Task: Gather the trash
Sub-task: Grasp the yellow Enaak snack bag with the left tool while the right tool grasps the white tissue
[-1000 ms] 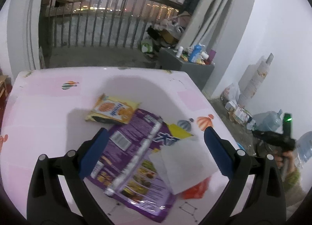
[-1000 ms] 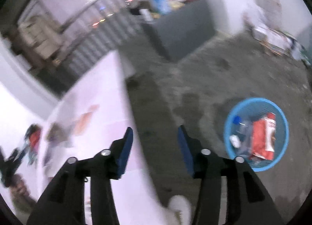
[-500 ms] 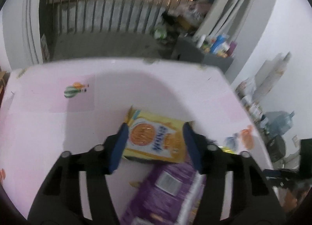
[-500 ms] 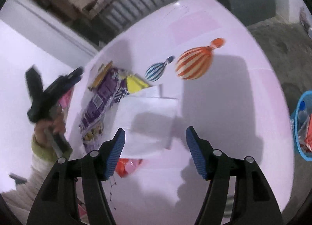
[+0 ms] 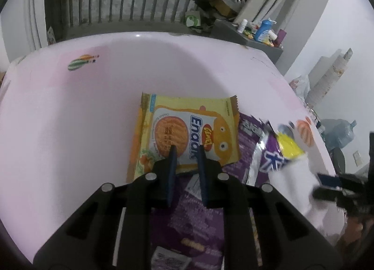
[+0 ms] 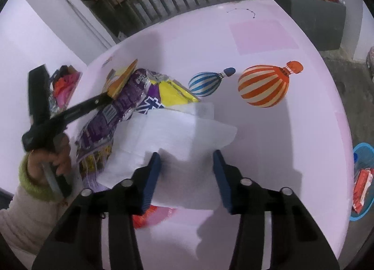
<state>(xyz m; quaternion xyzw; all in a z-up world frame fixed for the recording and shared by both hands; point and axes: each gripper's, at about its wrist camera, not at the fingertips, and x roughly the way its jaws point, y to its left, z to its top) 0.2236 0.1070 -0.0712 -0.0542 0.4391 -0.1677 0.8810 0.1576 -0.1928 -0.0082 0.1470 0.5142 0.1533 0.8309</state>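
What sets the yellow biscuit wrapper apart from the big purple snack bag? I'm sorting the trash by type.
The yellow biscuit wrapper is smaller and lies fairly flat; the big purple snack bag is longer and crumpled, with a silver seam. The wrapper's near edge overlaps the bag. The left hand-held gripper is closing over the wrapper, not the bag. Both are printed plastic packets on the pink table.

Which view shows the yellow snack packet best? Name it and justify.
The left wrist view: the yellow snack packet lies face up, print readable, with the closing left gripper at its near edge. The right wrist view shows only a tilted yellow sliver behind the purple bag.
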